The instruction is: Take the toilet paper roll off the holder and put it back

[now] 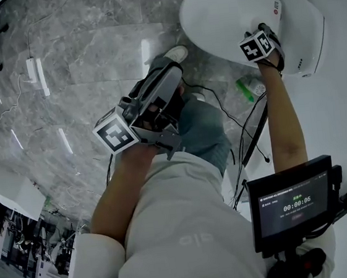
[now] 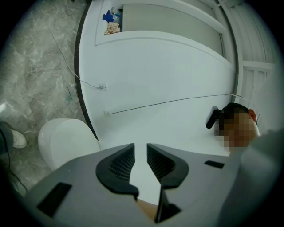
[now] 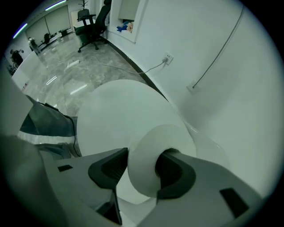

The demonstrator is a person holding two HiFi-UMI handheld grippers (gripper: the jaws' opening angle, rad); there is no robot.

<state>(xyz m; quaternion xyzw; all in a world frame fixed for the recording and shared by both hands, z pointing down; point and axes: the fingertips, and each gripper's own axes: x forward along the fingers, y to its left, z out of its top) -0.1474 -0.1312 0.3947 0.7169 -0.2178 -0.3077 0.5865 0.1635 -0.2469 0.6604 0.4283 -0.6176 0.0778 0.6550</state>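
though the left claw (image 2: 140, 153) is released, the toilet paper roll (image 3: 153, 148) is gripped through its core by the right claw (image 3: 142, 168).

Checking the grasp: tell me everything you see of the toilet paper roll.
The toilet paper roll is white, soft-looking paper wound thick around a hollow centre, its round end face toward the camera. The right gripper pinches its wall: one of the fingers sits in the centre, the other outside.

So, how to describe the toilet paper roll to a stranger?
Find the big white toilet. Before it, the right gripper holds the toilet paper roll, one jaw inside its hollow core. Nothing else nearby is a small white cylinder.
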